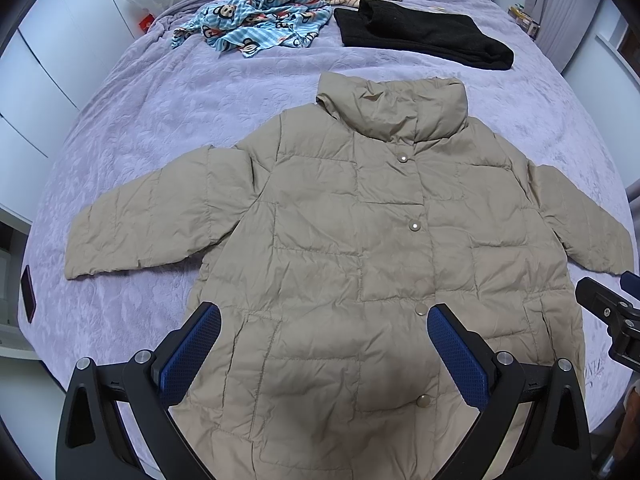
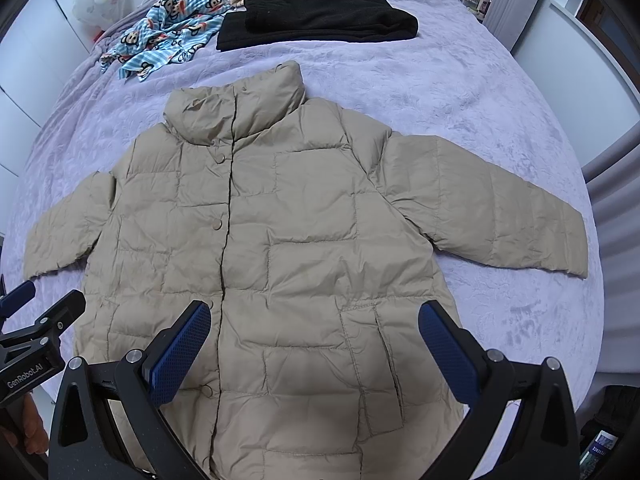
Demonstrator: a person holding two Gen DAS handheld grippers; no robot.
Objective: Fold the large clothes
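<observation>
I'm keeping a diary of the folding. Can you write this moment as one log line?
jacket: flat on bed, sleeves out, unfolded | left gripper: open above hem | right gripper: open above hem

White lettering reading "GenRobot.AI" runs along the black body of the left gripper (image 2: 38, 320), seen at the left edge of the right wrist view. In the left wrist view, faint embroidered letters, seemingly "ONE", show on the lilac quilted bedspread (image 1: 596, 372) near its lower right corner; the rest is illegible.
</observation>
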